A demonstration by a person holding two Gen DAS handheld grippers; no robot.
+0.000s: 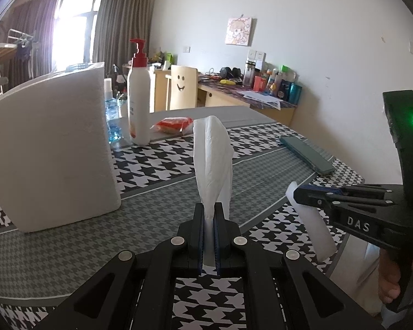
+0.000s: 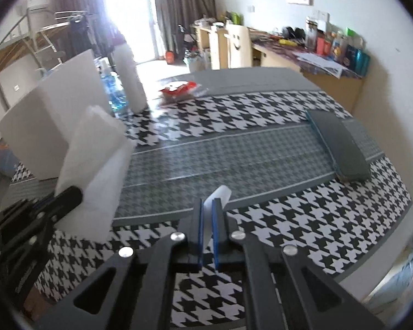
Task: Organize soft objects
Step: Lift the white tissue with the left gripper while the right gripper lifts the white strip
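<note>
My left gripper [image 1: 208,206] is shut on a white tissue [image 1: 212,159] that stands up crumpled above its fingertips. In the right wrist view the same left gripper [image 2: 74,192] shows at the left with the tissue [image 2: 96,165] spread wide above it. My right gripper [image 2: 208,202] is shut on a white tissue edge [image 2: 219,194] that pokes out past its blue pads. From the left wrist view the right gripper [image 1: 296,192] comes in from the right, pinching a white strip [image 1: 311,222] that hangs down. Whether both hold one sheet I cannot tell.
A big white paper pack [image 1: 49,148] stands at the left on the houndstooth tablecloth [image 1: 157,165]. Behind it are a pump bottle [image 1: 138,101], a blue bottle [image 1: 113,118] and a red packet [image 1: 173,125]. A dark green flat case [image 2: 338,145] lies near the right edge.
</note>
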